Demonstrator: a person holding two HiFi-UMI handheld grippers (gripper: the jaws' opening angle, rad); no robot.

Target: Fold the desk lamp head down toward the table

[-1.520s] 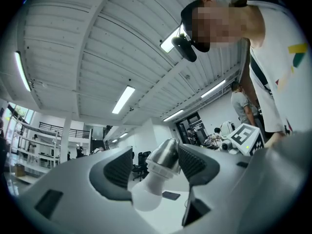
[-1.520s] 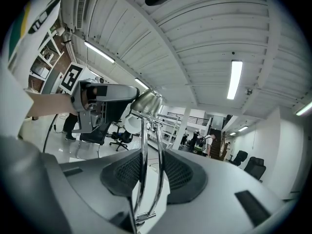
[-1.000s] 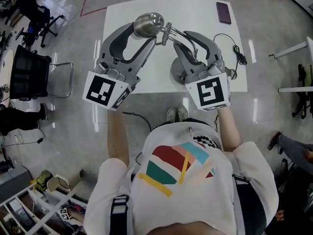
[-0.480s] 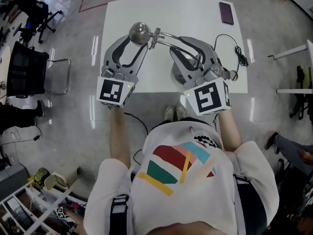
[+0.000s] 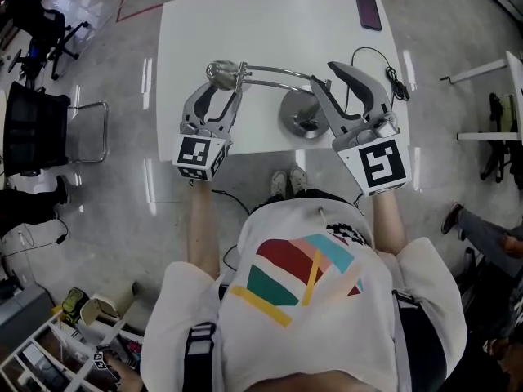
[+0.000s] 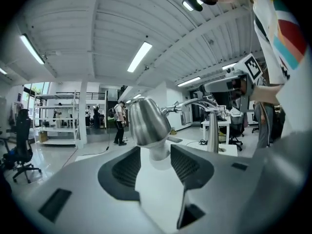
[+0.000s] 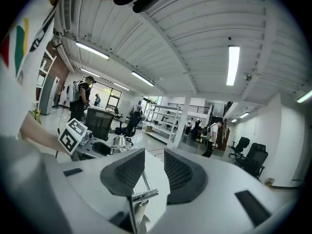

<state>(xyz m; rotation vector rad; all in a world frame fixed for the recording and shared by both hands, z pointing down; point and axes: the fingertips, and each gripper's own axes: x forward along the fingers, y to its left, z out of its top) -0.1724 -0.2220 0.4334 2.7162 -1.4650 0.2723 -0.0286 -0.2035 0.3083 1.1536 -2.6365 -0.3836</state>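
The chrome desk lamp stands on the white table (image 5: 270,15) with its round base (image 5: 296,119) near the front edge. Its thin arm (image 5: 274,72) lies almost level, running left to the cone-shaped head (image 5: 219,72). My left gripper (image 5: 225,86) is shut on the head (image 6: 146,121); its jaws have just been closing on the head's narrow end. My right gripper (image 5: 325,73) stands open by the lamp's post. The thin rod (image 7: 144,180) and its hinge pass low between the jaws, not pressed by the pads.
A dark phone (image 5: 368,11) lies at the table's far right corner. The lamp's black cable (image 5: 394,78) loops along the right edge. A black office chair (image 5: 41,129) stands on the floor to the left.
My left gripper has sunk toward the table with the lamp head in it, and the lamp arm has swung down to nearly level. The right gripper has stayed by the post.
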